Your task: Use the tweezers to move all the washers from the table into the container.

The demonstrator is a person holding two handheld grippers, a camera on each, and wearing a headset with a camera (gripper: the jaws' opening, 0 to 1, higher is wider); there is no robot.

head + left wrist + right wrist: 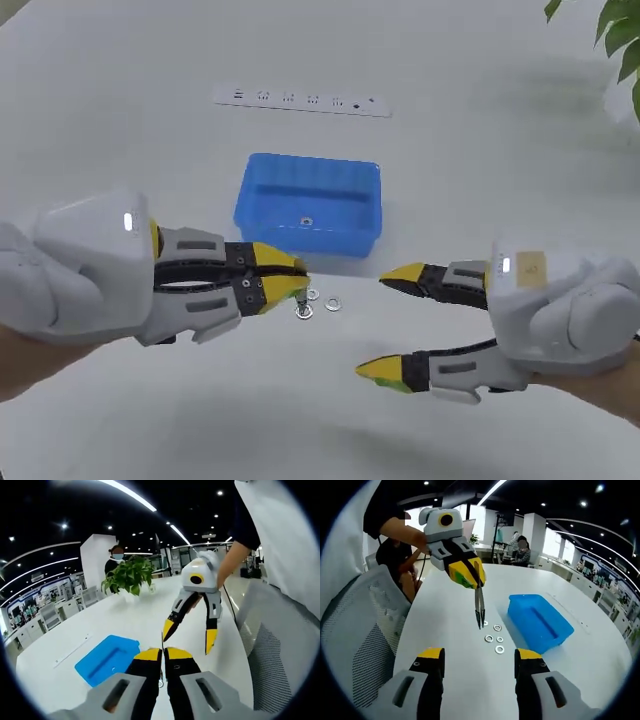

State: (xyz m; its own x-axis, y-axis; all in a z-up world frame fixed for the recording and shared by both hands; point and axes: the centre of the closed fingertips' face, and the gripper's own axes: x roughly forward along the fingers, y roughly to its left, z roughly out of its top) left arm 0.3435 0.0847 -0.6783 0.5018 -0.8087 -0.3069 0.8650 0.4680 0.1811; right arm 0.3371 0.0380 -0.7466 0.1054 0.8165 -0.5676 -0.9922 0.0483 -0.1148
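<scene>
Several small metal washers [333, 303] [489, 638] lie on the white table [150, 140] just in front of the blue container [345, 180] [540, 620] [107, 659]. One washer [306, 222] rests inside the container. My left gripper [298, 282] [470, 577] [163, 653] is shut on thin metal tweezers [479, 605], which point down with their tips just above the table beside the washers. My right gripper [378, 322] [479, 654] [190, 632] stands open to the right of the washers, nothing between its jaws.
A white power strip [300, 100] lies beyond the container. A leafy plant [615, 40] [127, 577] stands at the far right of the table. A mesh chair [365, 630] [270, 650] is at the near edge. People sit in the background of the right gripper view.
</scene>
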